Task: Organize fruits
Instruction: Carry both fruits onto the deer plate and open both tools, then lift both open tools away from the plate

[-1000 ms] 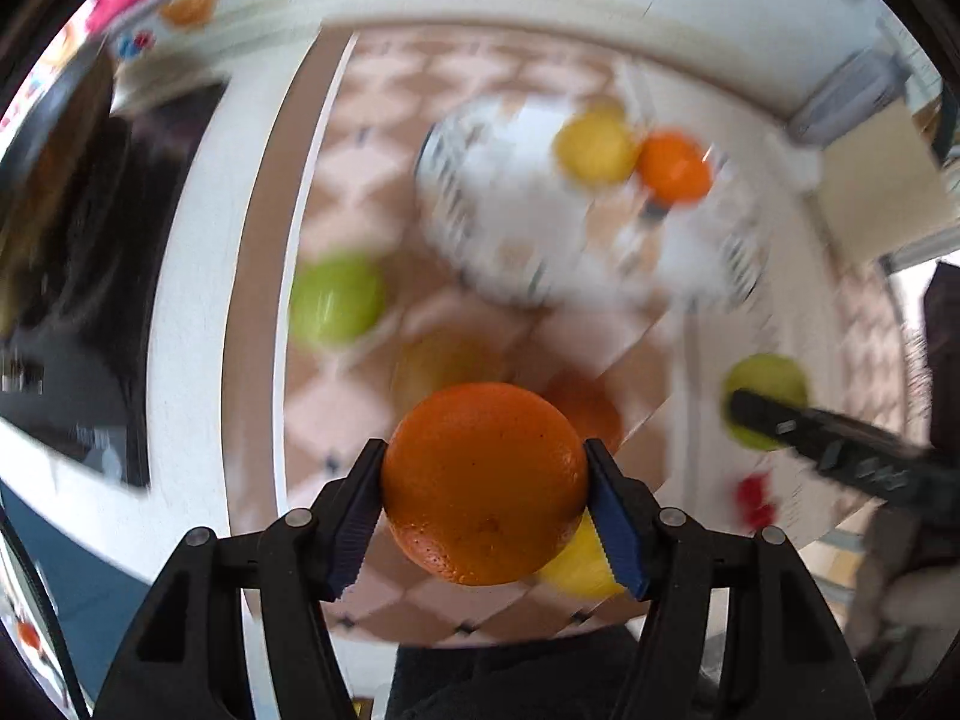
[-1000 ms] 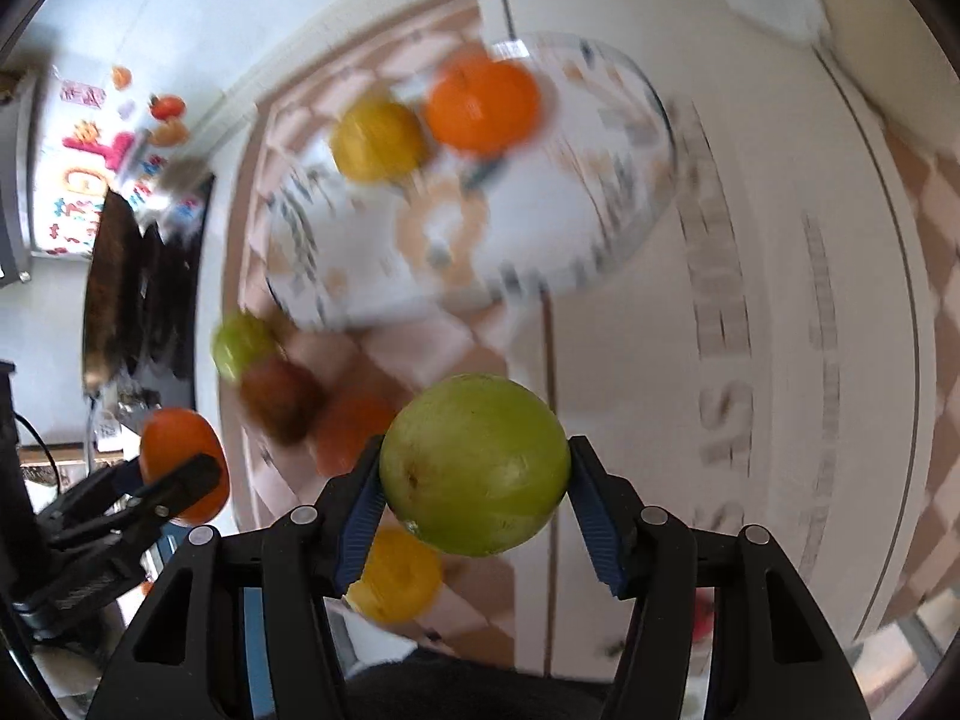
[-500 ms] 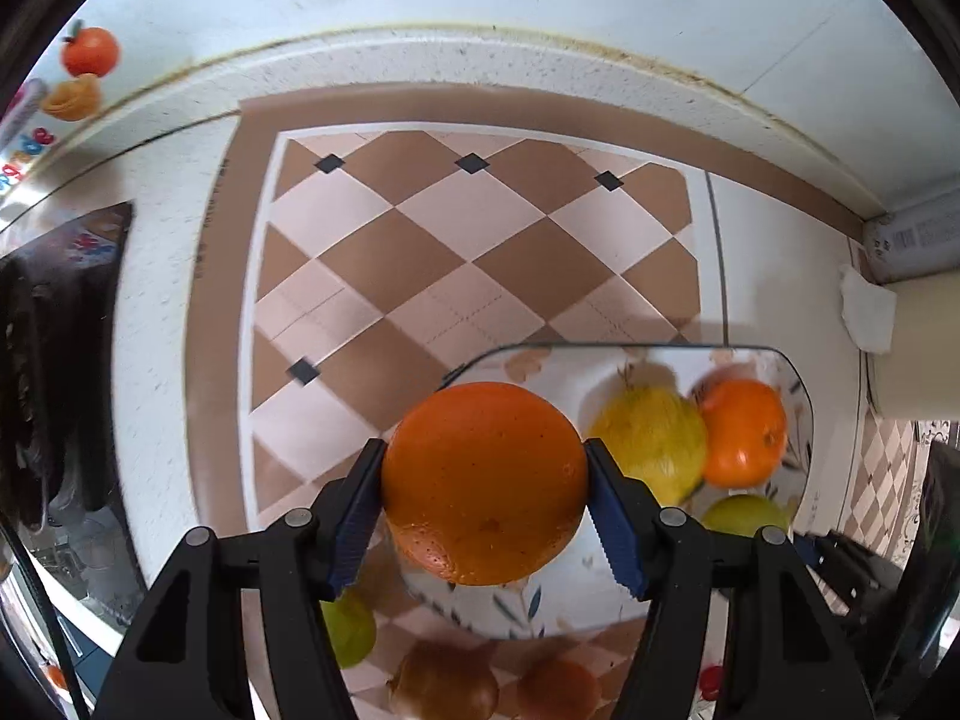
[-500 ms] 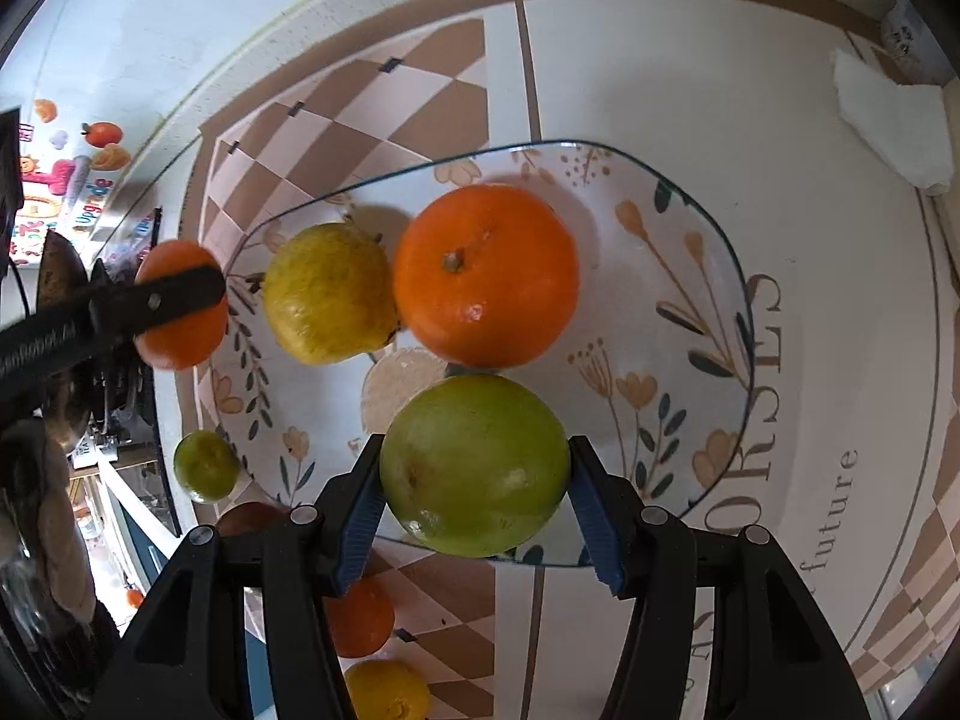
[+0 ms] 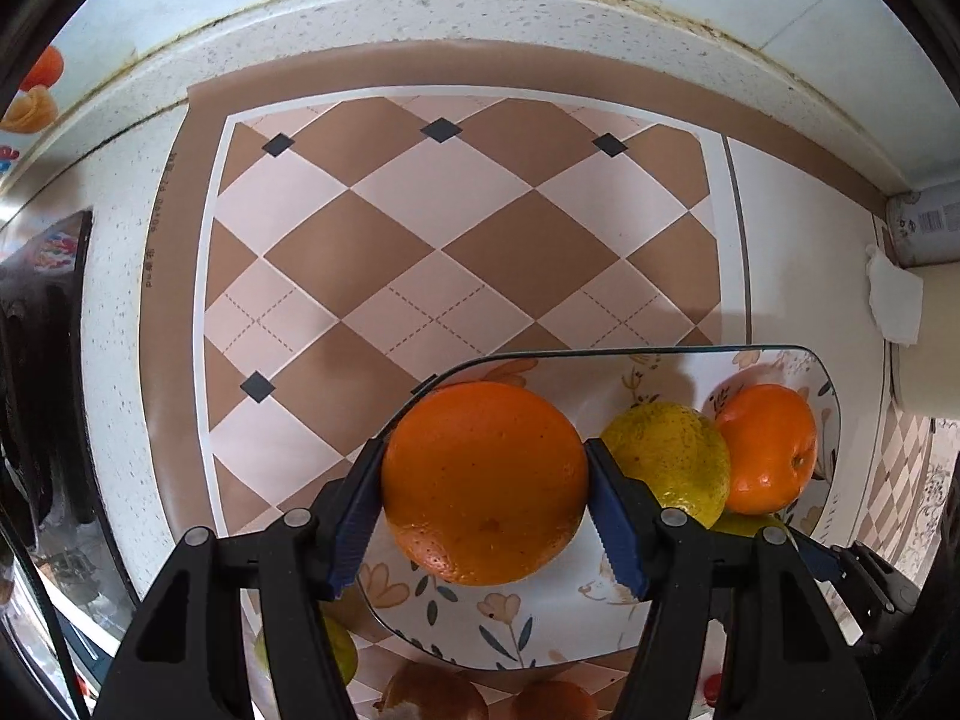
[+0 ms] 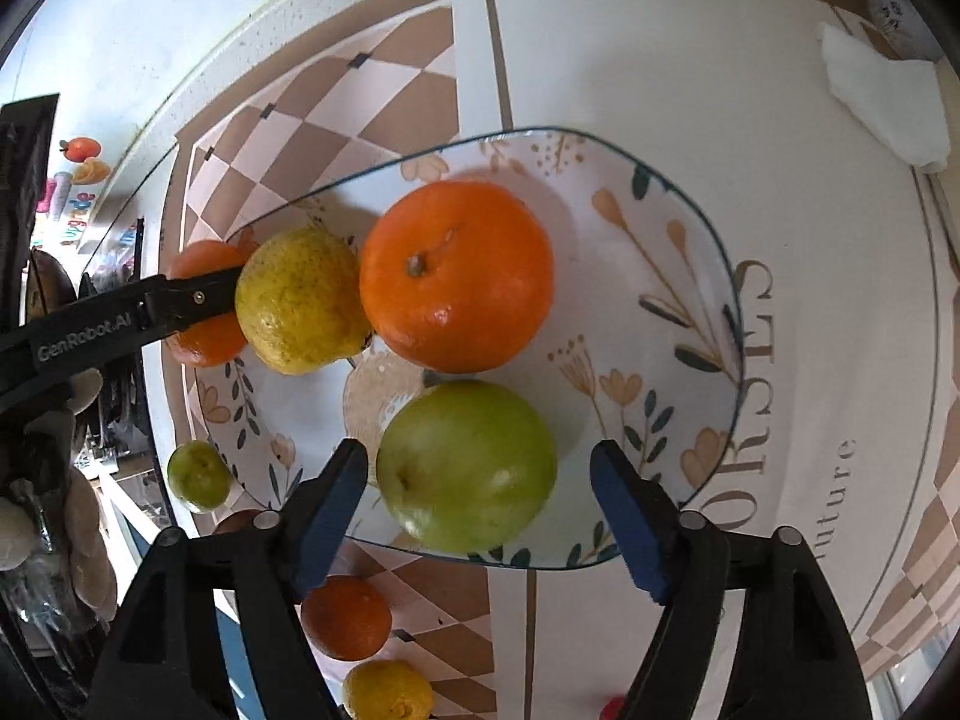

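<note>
the left gripper [image 5: 485, 483] has its jaws clamped on a big orange [image 5: 485, 483], held over the left end of the floral plate [image 6: 678, 228]. the right gripper [image 6: 480, 501] stands with jaws wide, either side of a green apple [image 6: 467, 465] lying on the plate's near edge, not touching it. on the plate too: a yellow lemon [image 6: 300, 300] touching another orange [image 6: 456, 276]. on the table [image 6: 630, 60] near the plate lie a small lime [image 6: 198, 476], a tangerine [image 6: 346, 618] and a crumpled tissue [image 6: 888, 102].
</note>
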{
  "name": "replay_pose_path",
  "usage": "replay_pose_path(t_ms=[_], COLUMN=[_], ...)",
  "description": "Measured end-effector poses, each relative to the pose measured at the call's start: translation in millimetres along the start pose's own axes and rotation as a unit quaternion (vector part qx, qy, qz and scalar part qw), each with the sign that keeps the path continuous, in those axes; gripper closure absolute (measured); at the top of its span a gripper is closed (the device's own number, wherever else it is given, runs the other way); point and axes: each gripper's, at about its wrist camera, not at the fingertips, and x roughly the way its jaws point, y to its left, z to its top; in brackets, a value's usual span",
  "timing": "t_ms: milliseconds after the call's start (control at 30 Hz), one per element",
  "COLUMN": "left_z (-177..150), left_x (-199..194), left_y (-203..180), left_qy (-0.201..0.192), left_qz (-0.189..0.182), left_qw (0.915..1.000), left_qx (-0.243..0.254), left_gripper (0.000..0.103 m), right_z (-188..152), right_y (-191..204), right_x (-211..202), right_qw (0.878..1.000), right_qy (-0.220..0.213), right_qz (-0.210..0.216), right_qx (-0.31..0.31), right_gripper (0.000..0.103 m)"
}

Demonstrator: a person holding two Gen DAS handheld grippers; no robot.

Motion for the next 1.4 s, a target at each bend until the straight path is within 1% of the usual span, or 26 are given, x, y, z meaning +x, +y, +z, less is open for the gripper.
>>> replay_pose_path(t_ms=[67,100,167,300,367,433,567,667,800,867,1000,1100,1267,1400], left_z=[2.7,-0.6,-3.2,-20.7,-35.4,-51.8,-91.5,-117.9,-148.5,-158.6,-183.3,-200.9,-222.4,-237.9], left_x=[1.2,0.0,-3.7,-24.7,-36.5,-47.7,-71.8,-89.4,-110.0,-120.7,-137.6,-151.0,-170.7,-186.4], left_y=[2.7,2.7,3.6,10.8,14.9,16.9,17.1,16.2,12.9,10.8,5.6,2.7,0.6,-0.4], left_qy=[0.002,-0.001,-0.012,-0.032,-0.049,-0.067,-0.113,-0.136,-0.161,-0.175,-0.19,-0.202,-0.225,-0.25], left_qz=[-0.002,-0.002,0.002,0.0,0.003,0.015,0.044,0.05,0.051,0.051,0.037,0.034,0.036,0.043], left_qw=[1.0,1.0,0.9999,0.9995,0.9988,0.9976,0.9926,0.9894,0.9856,0.9833,0.9811,0.9787,0.9736,0.9674], left_qx=[-0.004,-0.004,-0.003,-0.008,-0.01,-0.011,-0.009,-0.005,0.003,0.006,0.008,0.011,0.009,0.006], left_gripper=[0.04,0.035,0.029,0.029,0.029,0.029,0.029,0.029,0.029,0.029,0.029,0.029,0.029,0.029], right_z=[-1.3,-2.4,-5.6,-18.0,-24.6,-33.1,-55.6,-72.5,-96.4,-108.7,-132.6,-147.6,-174.3,-193.9], right_y=[-1.7,-1.6,-1.7,-0.9,1.0,3.2,10.1,12.4,20.3,24.0,34.1,40.0,47.0,52.3], right_x=[-7.2,-11.5,-19.0,-36.7,-45.2,-54.3,-73.0,-87.9,-106.8,-116.1,-134.5,-148.3,-172.9,-191.7], right_qw=[1.0,1.0,1.0,0.998,0.996,0.994,0.989,0.986,0.981,0.979,0.974,0.97,0.965,0.958], right_qy=[-0.007,-0.012,-0.022,-0.047,-0.064,-0.082,-0.114,-0.137,-0.16,-0.171,-0.194,-0.21,-0.233,-0.258], right_qz=[-0.004,-0.008,-0.018,-0.041,-0.055,-0.068,-0.085,-0.094,-0.098,-0.097,-0.104,-0.105,-0.101,-0.102], right_qx=[0.002,0.0,-0.004,-0.01,-0.014,-0.02,-0.028,-0.035,-0.042,-0.045,-0.053,-0.057,-0.063,-0.067], right_gripper=[0.022,0.021,0.014,0.012,0.01,0.01,0.01,0.01,0.01,0.01,0.01,0.01,0.01,0.01])
